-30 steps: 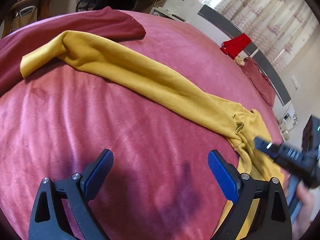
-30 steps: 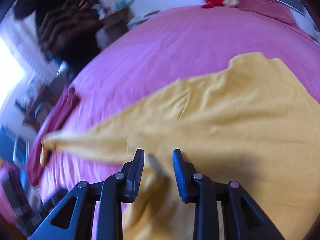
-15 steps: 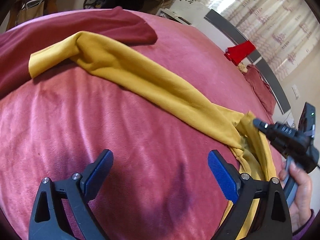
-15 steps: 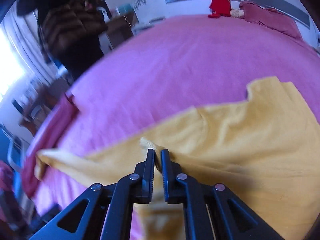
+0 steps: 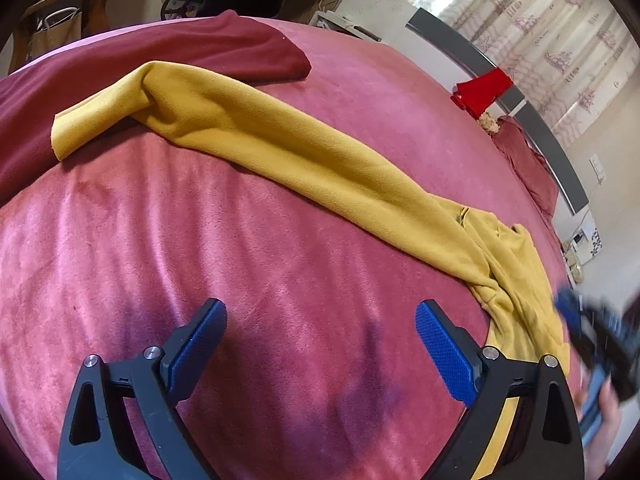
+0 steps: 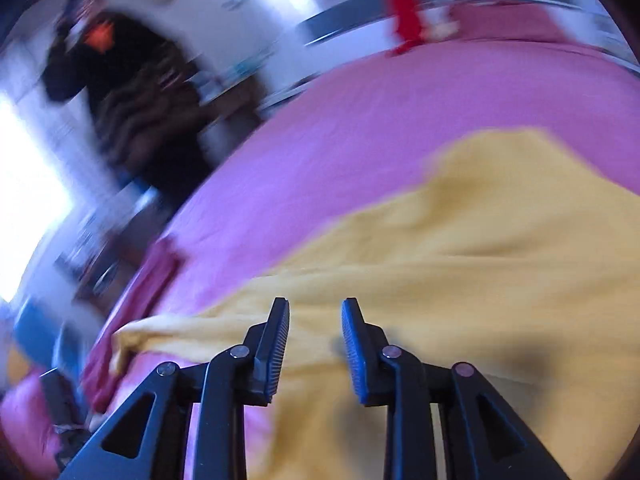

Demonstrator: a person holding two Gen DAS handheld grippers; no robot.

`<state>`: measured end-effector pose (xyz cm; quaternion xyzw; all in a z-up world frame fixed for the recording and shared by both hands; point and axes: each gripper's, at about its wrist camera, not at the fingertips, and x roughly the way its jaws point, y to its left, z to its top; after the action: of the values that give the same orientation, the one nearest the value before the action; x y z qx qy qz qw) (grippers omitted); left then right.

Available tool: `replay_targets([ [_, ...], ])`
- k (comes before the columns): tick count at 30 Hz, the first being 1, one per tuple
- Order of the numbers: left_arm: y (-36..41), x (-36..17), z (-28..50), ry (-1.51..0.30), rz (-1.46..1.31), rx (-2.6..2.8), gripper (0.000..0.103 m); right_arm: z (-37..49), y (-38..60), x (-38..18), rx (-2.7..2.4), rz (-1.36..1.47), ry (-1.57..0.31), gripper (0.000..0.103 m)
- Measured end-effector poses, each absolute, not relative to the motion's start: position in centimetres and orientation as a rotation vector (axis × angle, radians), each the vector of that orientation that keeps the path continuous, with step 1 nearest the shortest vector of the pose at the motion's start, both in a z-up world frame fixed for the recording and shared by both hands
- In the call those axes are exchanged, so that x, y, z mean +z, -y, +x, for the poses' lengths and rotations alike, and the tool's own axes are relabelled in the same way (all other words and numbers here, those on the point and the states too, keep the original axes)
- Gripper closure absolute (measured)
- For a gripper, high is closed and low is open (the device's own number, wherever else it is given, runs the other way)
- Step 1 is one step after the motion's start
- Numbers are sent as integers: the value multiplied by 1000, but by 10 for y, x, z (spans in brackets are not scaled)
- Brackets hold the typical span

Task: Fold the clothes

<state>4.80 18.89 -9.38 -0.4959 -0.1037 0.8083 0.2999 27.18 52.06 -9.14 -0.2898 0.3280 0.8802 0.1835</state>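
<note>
Jaws of our right gripper (image 6: 315, 338) are opening, nothing pinched, above the yellow garment (image 6: 460, 264). Our left gripper (image 5: 320, 354) hangs spread wide over the bed (image 5: 200, 264), empty. We should grab an edge cleanly and keep the cloth flat. It lies rumpled, one long sleeve (image 5: 256, 136) stretched across the bed.

The left hand-held gripper (image 5: 320, 344) had two black triangular frames with cut-out windows, silver round screws at the joints, and bright blue pads (image 5: 442, 354) with a fine dotted texture. The right hand-held gripper (image 6: 315, 340) wore the same black frames and silver screws, with ribbed dark blue pads (image 6: 276, 344) on its inner faces.
</note>
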Motion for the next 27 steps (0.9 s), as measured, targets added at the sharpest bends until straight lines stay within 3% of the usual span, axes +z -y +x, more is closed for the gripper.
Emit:
replay_targets([
  [6, -204, -95, 65, 225, -1326, 2115, 6, 426, -586, -138, 2083, -505, -1368, 73],
  [10, -215, -90, 80, 178, -1325, 2079, 6, 463, -621, -167, 1932, -288, -1588, 72],
  [11, -217, -88, 83, 167, -1322, 2072, 6, 470, -630, -174, 1889, -241, -1638, 75],
  [12, -219, -87, 86, 155, -1319, 2065, 6, 477, -634, -178, 1848, -187, -1656, 84],
  [15, -221, -84, 91, 129, -1313, 2067, 6, 499, -636, -171, 1790, -130, -1562, 95],
  [18, -222, -87, 91, 132, -1324, 2064, 6, 507, -632, -168, 1803, -233, -1485, 97],
  [21, -221, -91, 88, 137, -1350, 2058, 6, 516, -625, -159, 1799, -267, -1492, 94],
  [22, -220, -92, 87, 146, -1350, 2057, 6, 517, -620, -151, 1790, -281, -1472, 87],
  [24, -217, -92, 85, 163, -1348, 2063, 6, 507, -604, -127, 1812, -289, -1326, 77],
  [27, -214, -95, 78, 167, -1354, 2069, 6, 479, -594, -96, 1905, -291, -1093, 76],
])
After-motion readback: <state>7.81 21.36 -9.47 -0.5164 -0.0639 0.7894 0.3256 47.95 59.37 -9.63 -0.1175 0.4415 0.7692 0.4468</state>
